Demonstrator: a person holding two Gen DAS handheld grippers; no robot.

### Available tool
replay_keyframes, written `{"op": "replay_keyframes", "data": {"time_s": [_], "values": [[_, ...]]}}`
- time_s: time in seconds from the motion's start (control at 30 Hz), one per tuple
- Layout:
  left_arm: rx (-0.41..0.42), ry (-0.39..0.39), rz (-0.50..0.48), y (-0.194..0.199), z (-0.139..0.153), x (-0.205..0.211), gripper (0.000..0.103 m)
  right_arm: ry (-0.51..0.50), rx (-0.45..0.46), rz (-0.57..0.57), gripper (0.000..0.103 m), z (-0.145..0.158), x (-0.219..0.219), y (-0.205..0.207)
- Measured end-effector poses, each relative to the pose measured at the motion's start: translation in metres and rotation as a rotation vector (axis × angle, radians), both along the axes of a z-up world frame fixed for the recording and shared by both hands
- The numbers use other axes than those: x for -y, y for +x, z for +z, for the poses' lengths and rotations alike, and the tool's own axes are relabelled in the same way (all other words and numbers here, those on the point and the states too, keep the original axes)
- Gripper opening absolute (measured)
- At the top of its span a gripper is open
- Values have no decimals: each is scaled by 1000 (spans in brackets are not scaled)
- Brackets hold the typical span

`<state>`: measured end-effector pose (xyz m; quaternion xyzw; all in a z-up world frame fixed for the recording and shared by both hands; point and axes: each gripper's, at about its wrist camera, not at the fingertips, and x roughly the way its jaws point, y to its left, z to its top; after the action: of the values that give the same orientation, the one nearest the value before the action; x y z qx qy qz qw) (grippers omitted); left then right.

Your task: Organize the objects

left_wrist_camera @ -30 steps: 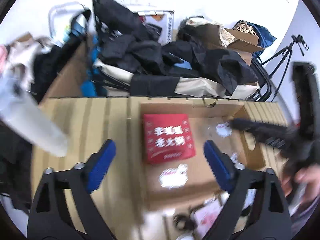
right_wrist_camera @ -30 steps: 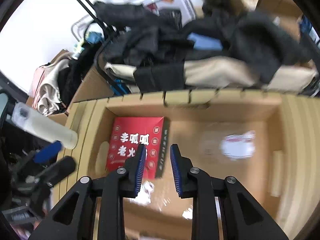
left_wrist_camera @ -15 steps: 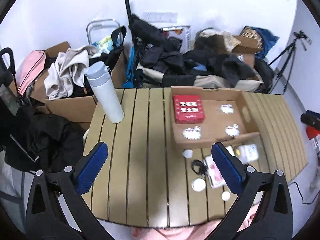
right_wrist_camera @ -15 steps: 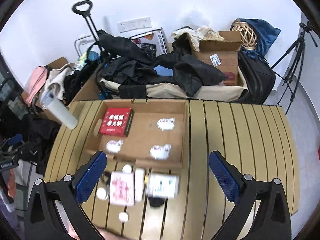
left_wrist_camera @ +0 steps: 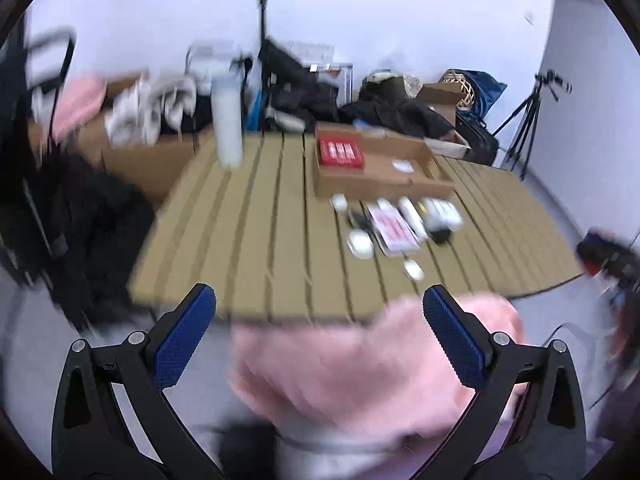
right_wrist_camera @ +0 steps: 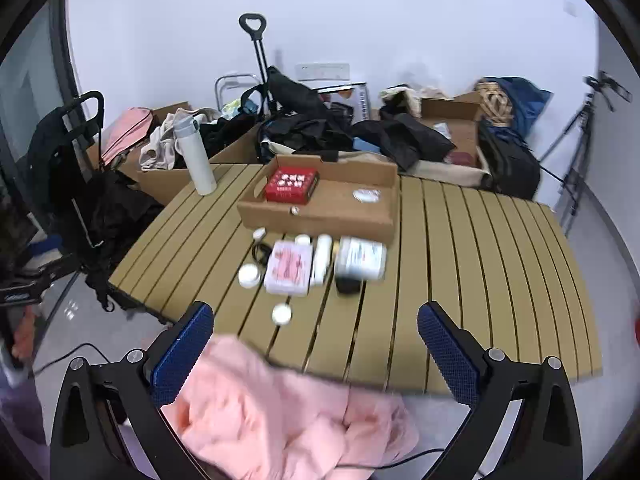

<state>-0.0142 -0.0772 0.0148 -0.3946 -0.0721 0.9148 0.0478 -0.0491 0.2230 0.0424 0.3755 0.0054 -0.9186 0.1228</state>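
Left gripper [left_wrist_camera: 320, 340] released, fingers spread wide, nothing between them, off the near table [right_wrist_camera: 500, 264] edge over pink cloth [right_wrist_camera: 288, 412]. Right gripper [right_wrist_camera: 316, 352] same: wide apart, empty. Cardboard tray [right_wrist_camera: 320, 220] sits mid-table toward the far side, red box [right_wrist_camera: 291, 186] in its far-left corner. Loose items just near of the tray: pink box [right_wrist_camera: 289, 267], white bottle [right_wrist_camera: 360, 258], small round jars [right_wrist_camera: 249, 275]. White flask [right_wrist_camera: 195, 155] upright at far-left. Left view blurred.
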Motion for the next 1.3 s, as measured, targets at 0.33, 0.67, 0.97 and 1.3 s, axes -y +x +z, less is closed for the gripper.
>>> {"op": "replay_keyframes", "data": {"time_s": [0.33, 0.67, 0.97, 1.3], "values": [[19, -49, -23, 14, -2, -21, 103, 73, -3, 90, 103, -34, 41, 39], [64, -46, -13, 3, -26, -14, 103, -55, 45, 61, 88, -61, 25, 27], [19, -123, -86, -99, -22, -32, 103, 3, 43, 83, 60, -76, 14, -42], [99, -80, -127, -189, -159, -72, 94, 23, 154, 178, 60, -192, 72, -124]]}}
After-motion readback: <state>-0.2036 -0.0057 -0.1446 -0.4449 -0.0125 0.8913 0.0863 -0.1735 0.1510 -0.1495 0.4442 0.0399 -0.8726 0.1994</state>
